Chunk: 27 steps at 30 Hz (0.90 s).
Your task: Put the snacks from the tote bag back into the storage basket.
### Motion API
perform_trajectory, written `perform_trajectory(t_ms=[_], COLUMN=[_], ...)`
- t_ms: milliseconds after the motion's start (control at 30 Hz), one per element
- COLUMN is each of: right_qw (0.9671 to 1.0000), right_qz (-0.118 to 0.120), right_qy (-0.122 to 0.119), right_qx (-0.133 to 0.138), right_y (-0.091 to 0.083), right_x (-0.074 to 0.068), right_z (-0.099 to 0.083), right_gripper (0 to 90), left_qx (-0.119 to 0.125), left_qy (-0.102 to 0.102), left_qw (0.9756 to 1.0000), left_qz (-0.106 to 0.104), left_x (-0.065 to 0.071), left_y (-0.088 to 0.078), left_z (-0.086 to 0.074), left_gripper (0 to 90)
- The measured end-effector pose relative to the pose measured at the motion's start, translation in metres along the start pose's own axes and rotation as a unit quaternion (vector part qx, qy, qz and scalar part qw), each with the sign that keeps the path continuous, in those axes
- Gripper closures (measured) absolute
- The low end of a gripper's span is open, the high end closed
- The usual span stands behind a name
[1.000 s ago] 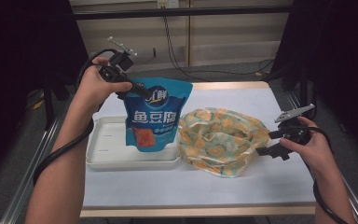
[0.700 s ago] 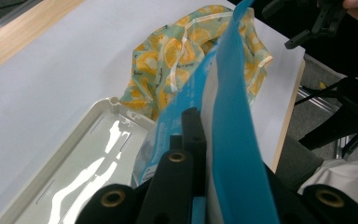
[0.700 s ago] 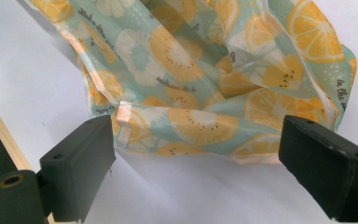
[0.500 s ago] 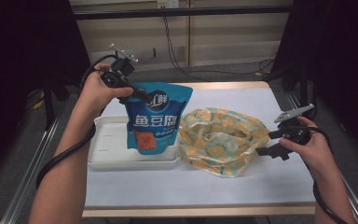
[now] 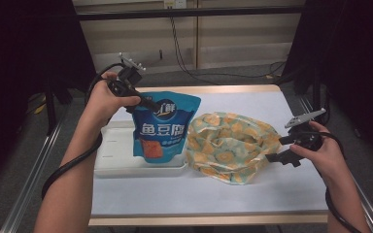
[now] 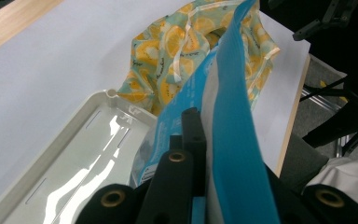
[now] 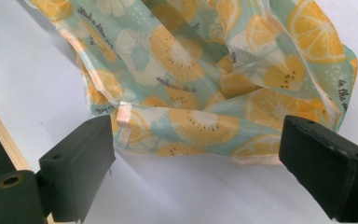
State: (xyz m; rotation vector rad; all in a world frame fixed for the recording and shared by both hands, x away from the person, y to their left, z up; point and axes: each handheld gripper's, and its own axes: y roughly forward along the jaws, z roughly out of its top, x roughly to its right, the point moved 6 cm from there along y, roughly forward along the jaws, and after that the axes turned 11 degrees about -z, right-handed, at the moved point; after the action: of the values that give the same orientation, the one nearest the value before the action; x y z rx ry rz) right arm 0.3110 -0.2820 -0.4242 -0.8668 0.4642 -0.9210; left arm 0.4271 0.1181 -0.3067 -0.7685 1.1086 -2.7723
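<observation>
Left gripper (image 5: 151,105): clamped on the top edge of the blue pouch (image 5: 162,127), which hangs below the fingers. Against the pictures from a second ago, the pouch sits slightly nearer the lemon-print bag (image 5: 230,145) and its lower edge hangs just above the white tray (image 5: 108,154); the shift is small.

Right gripper (image 5: 278,149): jaws spread wide, nothing pinched, with the bag's rim (image 7: 177,116) just ahead of and between the 2 fingers. This hand is unchanged.

Judgement: the pouch is lifted and in transit toward the bag. The mouth is not yet held open, so the right gripper probably needs to catch the rim first.
</observation>
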Motion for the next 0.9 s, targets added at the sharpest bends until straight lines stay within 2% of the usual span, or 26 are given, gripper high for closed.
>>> perform_trajectory(t_ms=[33, 67, 133, 167, 200, 267, 300, 367, 400, 433, 467, 533, 667, 700, 733, 900], right_qw=[1.0, 1.0, 1.0, 1.0, 1.0, 1.0, 1.0, 1.0, 1.0, 1.0, 1.0, 1.0, 1.0, 1.0, 1.0, 1.0], right_qz=[-0.001, 0.0, 0.001, 0.0, -0.001, 0.0, 0.0, -0.001, 0.0, -0.001, 0.0, 0.0, 0.0, 0.0, 0.001, 0.002], right_qy=[0.002, 0.0, 0.0, 0.0, 0.0, -0.002, -0.002, -0.001, -0.001, -0.003, -0.003, -0.002, -0.002, -0.002, -0.005, -0.005], right_qx=[0.0, 0.001, 0.002, 0.001, 0.001, 0.002, 0.002, 0.001, 0.001, 0.002, 0.001, 0.0, 0.0, 0.0, 0.003, 0.0], right_y=[0.0, 0.0, 0.0, 0.0, 0.0, 0.0, 0.0, 0.0, 0.0, 0.001, 0.001, 0.001, 0.0, 0.0, 0.001, 0.001], right_x=[0.0, 0.0, -0.001, 0.0, 0.0, 0.0, 0.0, 0.0, -0.001, 0.0, -0.001, -0.001, -0.001, -0.001, -0.001, -0.002], right_z=[0.0, 0.0, 0.001, 0.0, 0.0, 0.001, 0.001, 0.001, 0.001, 0.001, 0.001, 0.001, 0.001, 0.001, 0.001, 0.001], right_gripper=[9.5, 9.5, 9.5, 9.5, 9.5, 9.5, 9.5, 9.5, 9.4, 9.5, 9.5, 9.5, 9.4, 9.5, 9.5, 9.5], left_qx=[0.003, 0.0, -0.001, 0.001, -0.011, 0.003, 0.003, 0.005, -0.003, 0.003, 0.012, 0.016, 0.016, 0.019, 0.015, 0.017], left_qy=[-0.003, -0.001, 0.001, -0.007, 0.007, -0.006, 0.0, -0.003, 0.006, -0.001, -0.004, -0.002, -0.001, -0.008, 0.001, -0.008], left_qw=[1.0, 1.0, 1.0, 1.0, 0.9999, 1.0, 1.0, 1.0, 1.0, 1.0, 0.9999, 0.9999, 0.9999, 0.9997, 0.9999, 0.9998], left_qz=[0.003, -0.004, -0.004, -0.001, 0.0, -0.002, -0.004, 0.001, -0.004, -0.007, -0.003, -0.005, -0.002, -0.012, -0.008, -0.008], left_x=[0.0, 0.0, -0.001, 0.0, -0.003, -0.002, -0.003, -0.004, -0.005, -0.004, -0.004, -0.004, -0.004, -0.003, -0.005, -0.005], left_y=[0.001, 0.001, 0.003, 0.004, 0.002, 0.005, 0.006, 0.007, 0.006, 0.007, 0.009, 0.009, 0.008, 0.008, 0.007, 0.006], left_z=[0.0, -0.001, -0.001, -0.002, -0.003, -0.002, -0.002, -0.003, -0.004, -0.004, -0.003, -0.003, -0.006, -0.007, -0.008, -0.012], left_gripper=[90.0, 90.0, 90.0, 90.0, 90.0, 90.0, 90.0, 90.0, 90.0, 90.0, 90.0, 90.0, 90.0, 90.0, 90.0, 90.0])
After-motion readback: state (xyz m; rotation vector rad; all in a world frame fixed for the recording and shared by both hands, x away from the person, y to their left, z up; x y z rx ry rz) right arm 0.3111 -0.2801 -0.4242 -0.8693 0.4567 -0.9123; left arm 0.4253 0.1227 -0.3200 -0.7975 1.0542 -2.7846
